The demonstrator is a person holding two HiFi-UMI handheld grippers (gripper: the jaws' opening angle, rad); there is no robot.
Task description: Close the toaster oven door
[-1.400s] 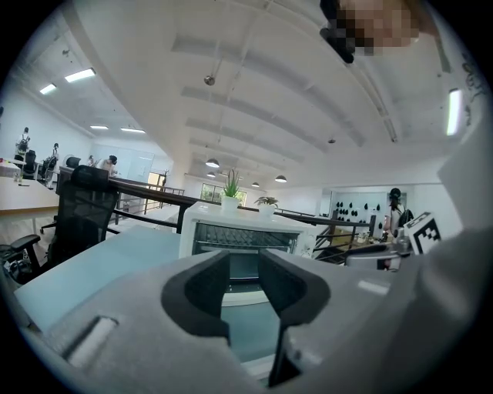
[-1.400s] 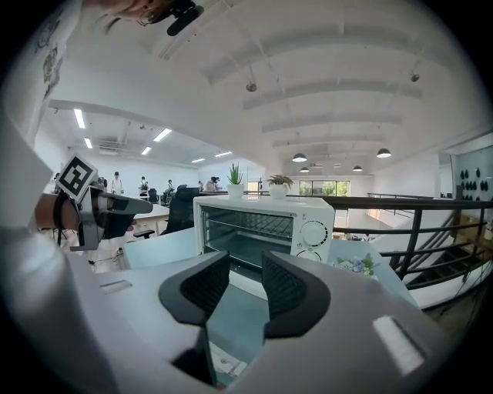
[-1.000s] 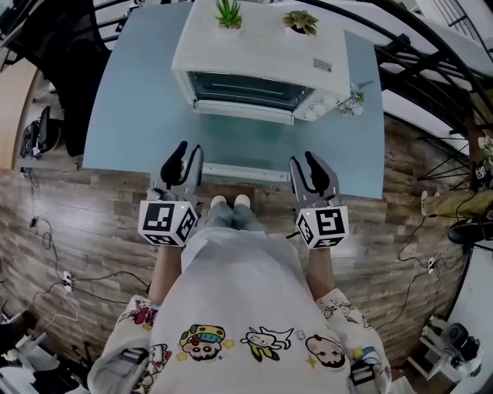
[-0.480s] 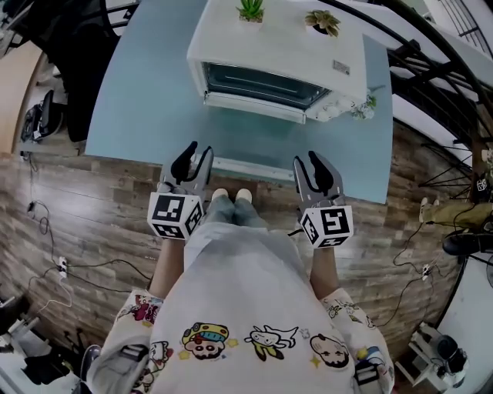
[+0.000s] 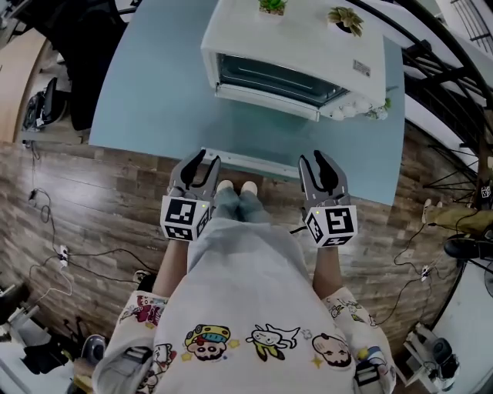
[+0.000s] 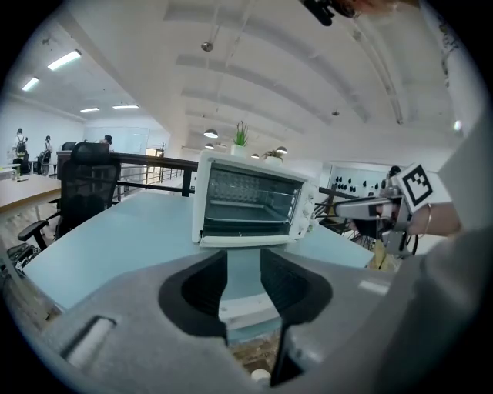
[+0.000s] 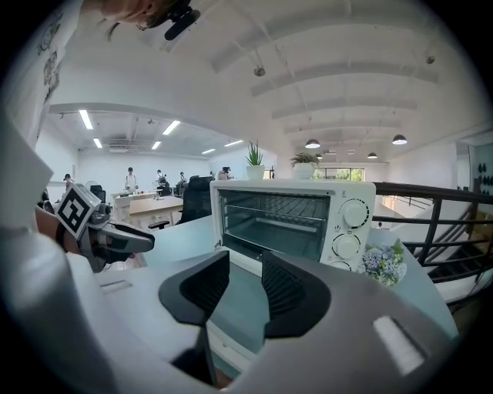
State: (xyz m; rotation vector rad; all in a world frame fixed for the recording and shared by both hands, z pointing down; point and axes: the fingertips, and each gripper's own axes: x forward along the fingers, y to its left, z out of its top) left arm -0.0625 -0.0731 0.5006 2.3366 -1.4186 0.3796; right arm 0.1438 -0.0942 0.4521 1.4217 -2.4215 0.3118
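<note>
A white toaster oven (image 5: 296,38) stands at the far side of the blue-grey table (image 5: 154,92). Its glass door is down flat toward me, and the door's white handle bar (image 5: 246,163) lies near the table's front edge. My left gripper (image 5: 205,163) is at the bar's left end and my right gripper (image 5: 314,161) just beyond its right end. Both are open and empty. The left jaws have just been opening, with nothing between them. In the left gripper view the bar (image 6: 246,308) shows low between the jaws of the left gripper (image 6: 243,269). The right gripper (image 7: 245,281) faces the open oven (image 7: 293,219).
Two small potted plants (image 5: 345,17) stand on the oven's top, and a bunch of flowers (image 7: 383,262) sits by its knob side. A black office chair (image 6: 85,188) is at the table's left. A black railing (image 5: 439,77) runs on the right. Cables lie on the wooden floor (image 5: 69,223).
The head view has shifted, so the oven now sits higher and further right. Both grippers have sunk toward the table's front edge, the left one more, level with the handle bar.
</note>
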